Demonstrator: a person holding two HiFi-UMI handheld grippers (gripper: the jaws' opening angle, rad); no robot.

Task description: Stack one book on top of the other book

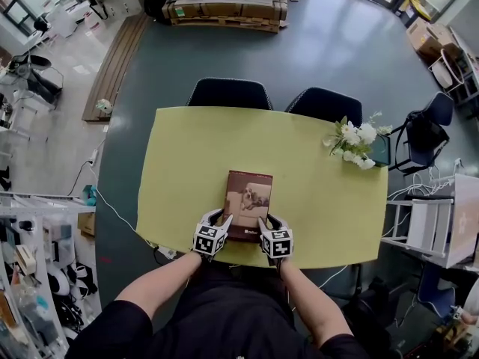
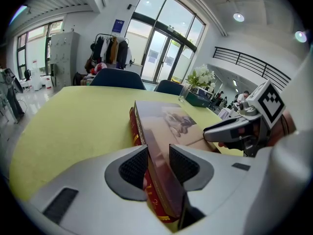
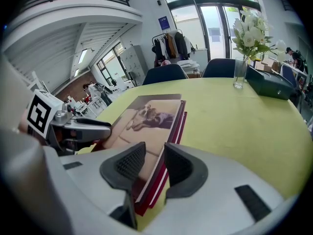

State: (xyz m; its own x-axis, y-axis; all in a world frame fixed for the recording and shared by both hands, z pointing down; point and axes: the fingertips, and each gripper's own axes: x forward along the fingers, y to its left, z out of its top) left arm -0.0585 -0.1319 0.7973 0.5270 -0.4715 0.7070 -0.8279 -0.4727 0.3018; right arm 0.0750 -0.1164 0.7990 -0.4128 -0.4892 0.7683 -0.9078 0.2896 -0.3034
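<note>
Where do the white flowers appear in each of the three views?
Head view: flowers right of centre, at the table's far edge.
Left gripper view: flowers upper middle, beyond the book.
Right gripper view: flowers top right.
Shared landmark: the dog-cover book.

right tool (image 3: 153,153): jaws clamped on top book (image 3: 146,116) corner | lies on red book (image 3: 183,117) | yellow table (image 3: 234,126) beneath
</note>
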